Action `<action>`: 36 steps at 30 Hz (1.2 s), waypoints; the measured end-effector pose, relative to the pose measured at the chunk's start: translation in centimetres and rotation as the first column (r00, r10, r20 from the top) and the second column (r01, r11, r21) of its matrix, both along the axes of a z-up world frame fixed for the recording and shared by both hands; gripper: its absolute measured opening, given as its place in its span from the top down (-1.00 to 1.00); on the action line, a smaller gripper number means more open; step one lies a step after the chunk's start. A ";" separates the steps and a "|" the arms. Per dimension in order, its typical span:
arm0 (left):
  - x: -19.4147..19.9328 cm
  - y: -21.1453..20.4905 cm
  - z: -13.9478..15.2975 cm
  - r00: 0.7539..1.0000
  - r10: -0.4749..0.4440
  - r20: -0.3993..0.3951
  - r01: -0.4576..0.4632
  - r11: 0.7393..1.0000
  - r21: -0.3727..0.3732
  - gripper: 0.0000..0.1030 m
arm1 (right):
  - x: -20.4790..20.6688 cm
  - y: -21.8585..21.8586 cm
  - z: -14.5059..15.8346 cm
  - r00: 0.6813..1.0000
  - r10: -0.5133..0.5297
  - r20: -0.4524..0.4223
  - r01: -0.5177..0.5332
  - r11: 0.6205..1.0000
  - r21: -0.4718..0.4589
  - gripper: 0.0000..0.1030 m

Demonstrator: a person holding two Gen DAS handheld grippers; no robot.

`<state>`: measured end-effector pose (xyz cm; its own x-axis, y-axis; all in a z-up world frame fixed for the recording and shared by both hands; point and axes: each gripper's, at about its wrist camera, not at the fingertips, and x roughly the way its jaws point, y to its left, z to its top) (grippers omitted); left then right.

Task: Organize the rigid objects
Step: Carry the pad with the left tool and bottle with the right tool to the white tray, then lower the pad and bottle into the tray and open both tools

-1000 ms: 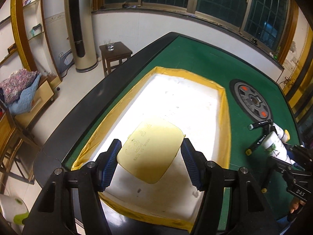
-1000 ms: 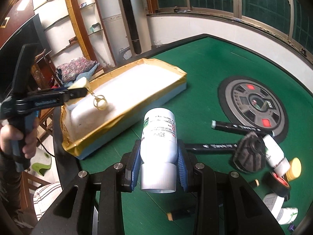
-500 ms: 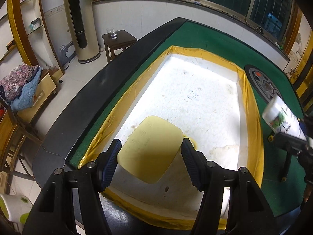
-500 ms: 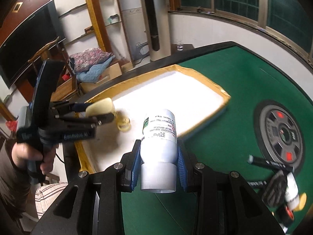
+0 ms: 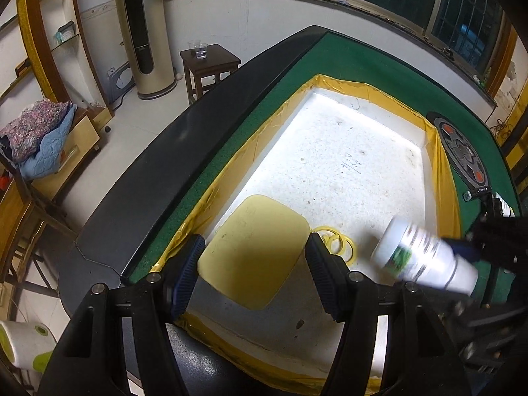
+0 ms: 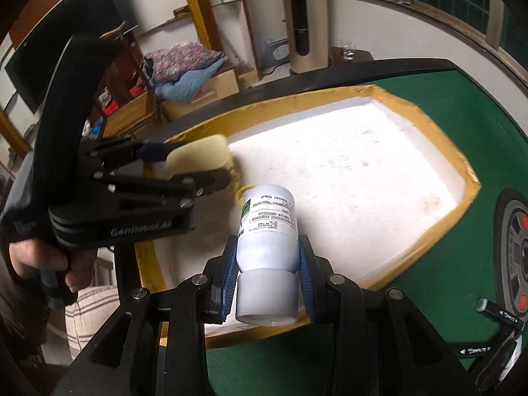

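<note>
The left hand-held gripper [image 5: 252, 264] is clenched on a flat, pale-yellow rounded-rectangular tag [image 5: 252, 250], its blue pads [image 5: 186, 275] pressing the tag's 2 opposite side edges. A yellow ring [image 5: 335, 246] hangs from the tag's far-right corner, just off the gripper's right pad. The tag hangs over the near-left corner of the white foam tray [image 5: 346, 165], whose rim is wrapped in yellow tape and which sits along the left edge of the green bench [image 5: 363, 62]. Whether the tag touches the tray floor cannot be told; from the right wrist view it appears raised above it.

To the right, the right hand-held gripper [image 6: 268, 274] is grasping a white plastic bottle [image 6: 268, 231] around its lower body, just above the cap, which faces the camera. The bottle's long axis runs along the gripper's fingers, its printed-label end pointing forward and down toward the near half of the tray. It is blurred in the left wrist view, so it is likely moving.

The relation that matters: the bottle's leading end sits just beside the ring and the left gripper's near finger, with open tray floor spreading to its right and beyond. The right hand is the nearer one to that bare floor, so setting the bottle down probably calls for steering rightward, away from the tag. Crowding the 2 grippers together is the risk.

Other items, a black marker [image 6: 501, 313] among them, remain on the bench at the right.
</note>
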<state>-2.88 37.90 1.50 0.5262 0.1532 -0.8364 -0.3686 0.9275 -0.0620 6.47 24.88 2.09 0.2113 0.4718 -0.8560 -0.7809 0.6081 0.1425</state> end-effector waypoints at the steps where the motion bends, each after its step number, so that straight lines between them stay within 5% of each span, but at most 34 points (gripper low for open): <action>1: 0.1 0.1 -0.1 1.000 0.003 -0.002 -0.003 1.000 -0.006 -0.21 | -0.3 0.3 -0.3 1.000 0.016 -0.002 -0.017 1.000 -0.009 0.41; 15: 0.5 0.0 -0.9 0.999 0.026 -0.034 -0.027 1.000 -0.010 -0.22 | -3.1 3.2 -1.5 0.982 0.190 -0.016 -0.190 0.980 -0.058 0.41; 36: 0.1 -0.9 -1.0 0.998 0.031 -0.048 -0.030 0.999 0.022 -0.23 | -3.2 1.4 -0.4 0.986 0.165 -0.032 -0.165 0.986 -0.024 0.39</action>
